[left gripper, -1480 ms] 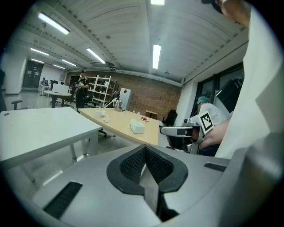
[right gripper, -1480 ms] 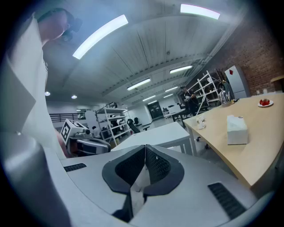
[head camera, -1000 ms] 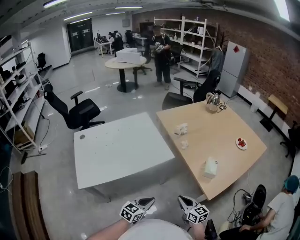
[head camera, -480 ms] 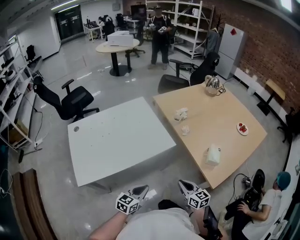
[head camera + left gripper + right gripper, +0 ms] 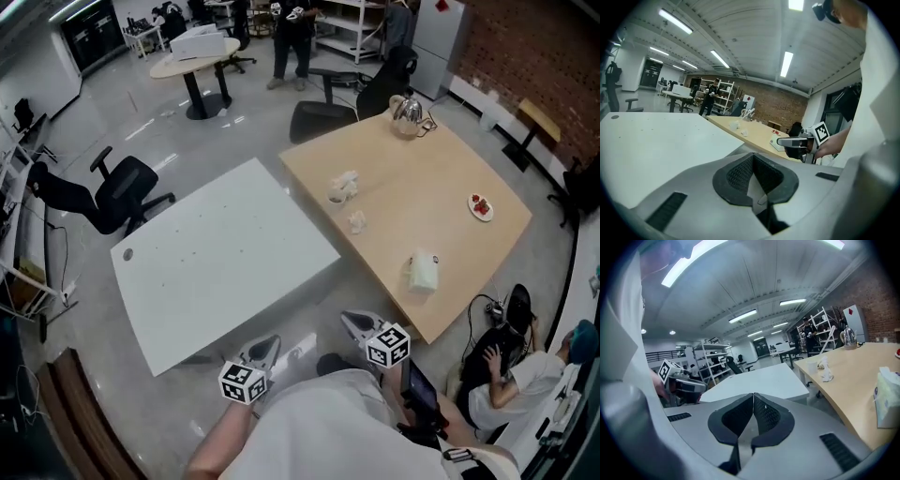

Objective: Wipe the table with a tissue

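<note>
A white tissue pack [image 5: 424, 272] stands near the front edge of the wooden table [image 5: 422, 192]; it also shows at the right edge of the right gripper view [image 5: 887, 399]. Crumpled tissues [image 5: 357, 221] and a small cup [image 5: 336, 197] lie nearer that table's left side. My left gripper [image 5: 265, 348] hangs shut and empty over the floor, short of the white table [image 5: 216, 262]. My right gripper [image 5: 353, 323] is shut too, empty, in front of the gap between the two tables. In their own views the left gripper [image 5: 753, 157] and right gripper [image 5: 753, 394] show jaws pressed together.
A metal kettle [image 5: 406, 108] and a small plate with red food [image 5: 481, 206] sit on the wooden table. A person [image 5: 520, 380] sits on the floor at the lower right. Black office chairs [image 5: 122, 192] and a round table [image 5: 192, 56] stand beyond.
Both grippers have moved forward toward the tables, which now sit lower and closer in the head view. Their jaws stay shut and empty.
</note>
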